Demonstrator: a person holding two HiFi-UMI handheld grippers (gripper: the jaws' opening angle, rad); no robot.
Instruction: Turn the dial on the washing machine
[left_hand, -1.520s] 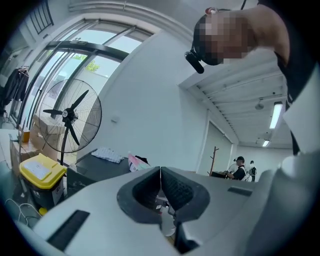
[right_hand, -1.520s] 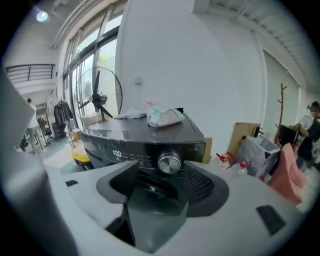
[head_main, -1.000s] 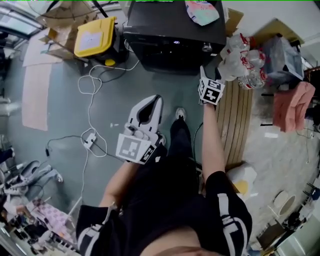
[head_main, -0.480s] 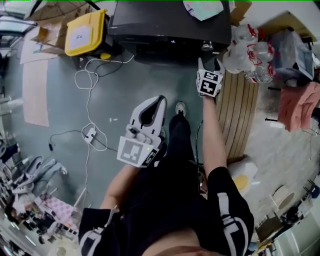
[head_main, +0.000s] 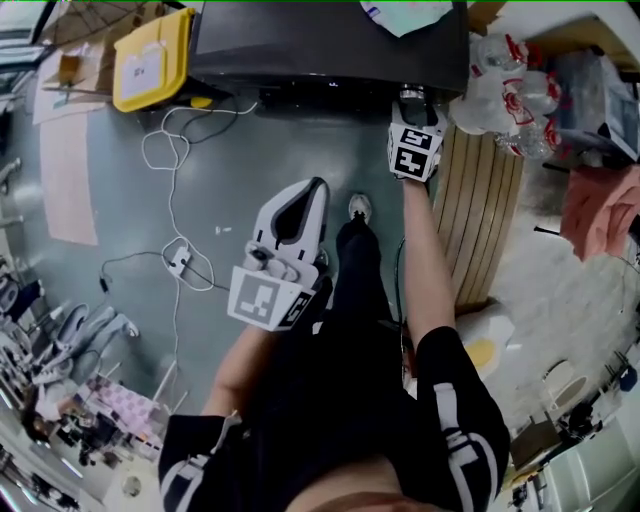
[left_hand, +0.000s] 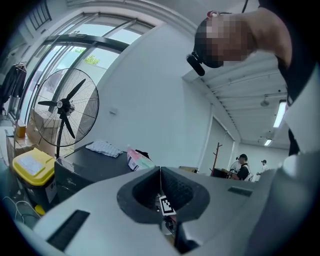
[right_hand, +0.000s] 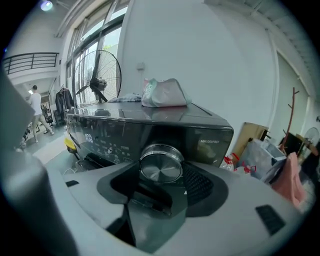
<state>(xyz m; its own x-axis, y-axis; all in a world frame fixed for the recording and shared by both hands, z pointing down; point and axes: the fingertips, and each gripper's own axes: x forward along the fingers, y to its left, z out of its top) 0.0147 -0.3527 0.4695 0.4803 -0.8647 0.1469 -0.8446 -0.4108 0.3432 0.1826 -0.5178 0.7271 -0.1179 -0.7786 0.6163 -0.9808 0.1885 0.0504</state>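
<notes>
Reach step, about done. Right gripper (head_main: 411, 103) is at the washing machine (head_main: 330, 45) front, jaws apart either side of the silver dial (right_hand: 161, 162); contact unclear. Left gripper (head_main: 313, 190) is closed and empty, low over the floor (head_main: 230, 170). Next, I'd guess: pinch the dial squarely, then twist.

Dial (right_hand: 161, 162) at washing machine (head_main: 330, 45) front's right end, between my right gripper (head_main: 413, 108) jaws | bottles (head_main: 495, 85) right of machine | bin (head_main: 150, 62) left | my left gripper (head_main: 310, 190) well back from it
</notes>
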